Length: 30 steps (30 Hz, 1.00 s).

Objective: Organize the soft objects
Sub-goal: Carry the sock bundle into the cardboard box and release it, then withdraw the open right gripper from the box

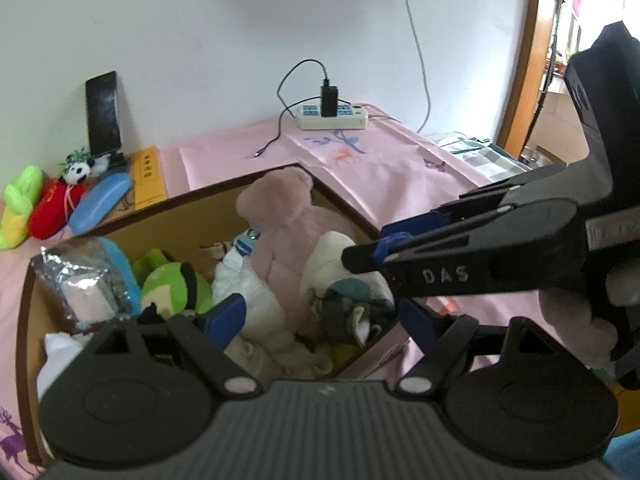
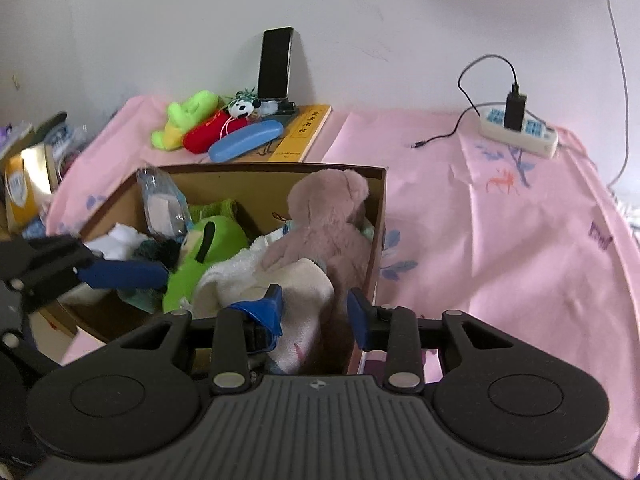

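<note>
Left gripper (image 1: 320, 312), fingers spread and empty, hovers over a box (image 2: 376, 216) of plush toys; right gripper (image 2: 314, 312), fingers apart, straddles a cream towel (image 2: 304, 280).

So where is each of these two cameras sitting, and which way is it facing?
Left wrist: on the left gripper, jaws open, looking down into the cardboard box; the right gripper crosses from the right.
Right wrist: on the right gripper, over the box's near corner; the left gripper enters from the left.
Shared: pink teddy bear, phone, power strip.
</note>
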Tool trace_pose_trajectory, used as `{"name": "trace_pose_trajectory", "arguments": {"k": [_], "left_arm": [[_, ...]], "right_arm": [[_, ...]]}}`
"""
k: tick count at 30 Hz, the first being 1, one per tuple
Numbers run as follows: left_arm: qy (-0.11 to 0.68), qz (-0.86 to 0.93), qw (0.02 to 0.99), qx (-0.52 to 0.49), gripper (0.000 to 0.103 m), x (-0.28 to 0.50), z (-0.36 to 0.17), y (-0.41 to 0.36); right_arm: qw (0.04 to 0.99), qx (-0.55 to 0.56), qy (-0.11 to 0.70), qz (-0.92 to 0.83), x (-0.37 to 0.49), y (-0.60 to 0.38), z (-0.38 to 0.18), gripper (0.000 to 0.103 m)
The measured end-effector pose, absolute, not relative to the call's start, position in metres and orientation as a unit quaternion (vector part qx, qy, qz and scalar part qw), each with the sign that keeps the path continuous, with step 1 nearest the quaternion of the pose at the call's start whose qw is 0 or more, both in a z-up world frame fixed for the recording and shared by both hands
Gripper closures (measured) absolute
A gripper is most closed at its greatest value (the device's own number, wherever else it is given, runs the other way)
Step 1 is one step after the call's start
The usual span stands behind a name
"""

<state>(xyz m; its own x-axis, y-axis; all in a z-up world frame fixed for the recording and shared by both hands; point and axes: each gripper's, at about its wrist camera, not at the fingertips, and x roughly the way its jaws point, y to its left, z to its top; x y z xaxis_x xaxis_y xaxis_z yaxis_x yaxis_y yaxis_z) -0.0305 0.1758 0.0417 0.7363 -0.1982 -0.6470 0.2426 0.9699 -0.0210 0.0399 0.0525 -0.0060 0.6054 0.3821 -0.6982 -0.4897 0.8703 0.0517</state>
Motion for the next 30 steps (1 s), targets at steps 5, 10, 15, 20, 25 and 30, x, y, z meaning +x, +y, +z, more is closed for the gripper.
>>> {"name": "trace_pose_trajectory", "arguments": {"k": [5,10,15,20,25,30], "left_arm": [[0.35,-0.083,0.932,0.035,0.021,-0.028,0.044,0.177],[0.356,-0.042,0.933,0.034,0.021,-0.022,0.049,0.178],[0.364,-0.01,0.931,0.041,0.019,-0.016,0.053,0.173],[0.378,0.013,0.925,0.04,0.019,-0.011,0.053,0.169],[0.387,0.034,0.921,0.039,0.019,-0.008,0.052,0.167],[0.386,0.061,0.919,0.041,0.01,-0.011,0.051,0.167]], "right_arm": [[0.899,-0.072,0.361,0.235,0.033,0.052,-0.003,0.086],[0.904,-0.039,0.366,0.218,0.029,0.04,0.004,0.084],[0.909,-0.012,0.369,0.196,0.025,0.031,0.009,0.082],[0.911,0.009,0.375,0.173,0.022,0.023,0.013,0.082],[0.912,0.015,0.377,0.16,0.015,0.022,0.014,0.082],[0.913,0.023,0.381,0.145,0.009,0.02,0.012,0.081]]}}
